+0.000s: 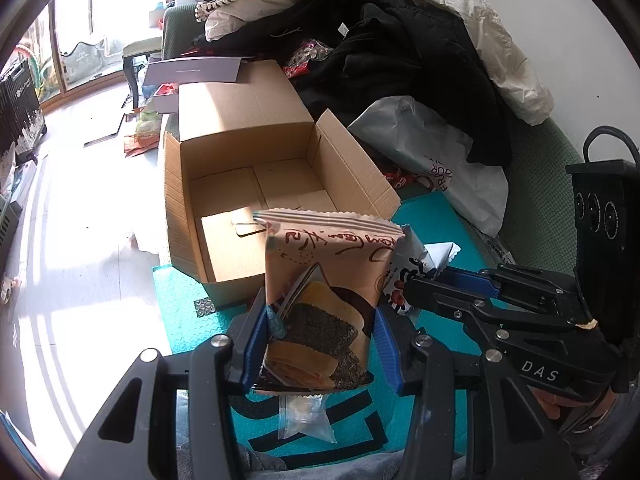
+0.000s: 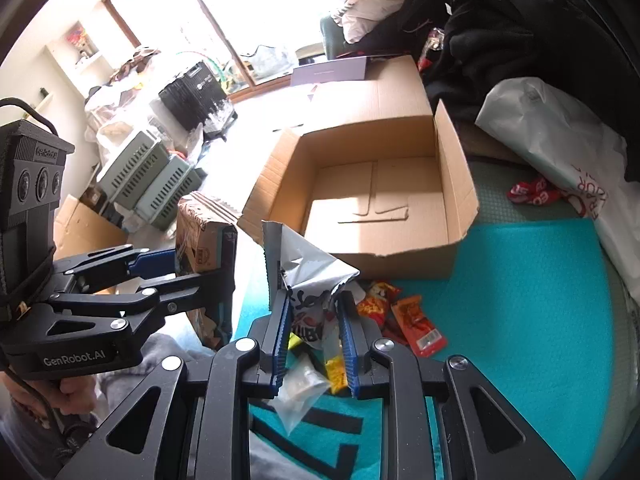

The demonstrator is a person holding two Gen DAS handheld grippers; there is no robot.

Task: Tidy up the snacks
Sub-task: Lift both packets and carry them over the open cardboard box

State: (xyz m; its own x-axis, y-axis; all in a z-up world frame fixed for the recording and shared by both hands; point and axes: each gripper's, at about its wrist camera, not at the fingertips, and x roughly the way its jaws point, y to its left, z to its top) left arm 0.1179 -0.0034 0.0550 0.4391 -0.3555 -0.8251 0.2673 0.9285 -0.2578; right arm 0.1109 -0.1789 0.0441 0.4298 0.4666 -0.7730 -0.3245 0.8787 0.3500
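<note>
My left gripper (image 1: 320, 344) is shut on a tan cracker packet (image 1: 324, 280) and holds it upright just in front of the open cardboard box (image 1: 224, 256). My right gripper (image 2: 314, 332) is shut on a silver and white snack pouch (image 2: 310, 268), held above the teal mat. The right gripper shows in the left wrist view (image 1: 416, 284) to the right of the packet. The left gripper shows in the right wrist view (image 2: 200, 264) at the left with its packet (image 2: 204, 232). The box (image 2: 456, 184) is empty inside.
Red and orange snack packets (image 2: 404, 316) lie on the teal mat (image 2: 520, 300) before the box. A clear zip bag (image 1: 308, 416) lies under the grippers. Piled clothes (image 1: 400, 52) and a white plastic bag (image 1: 440, 152) lie behind and right of the box. Crates (image 2: 148, 176) stand on the floor left.
</note>
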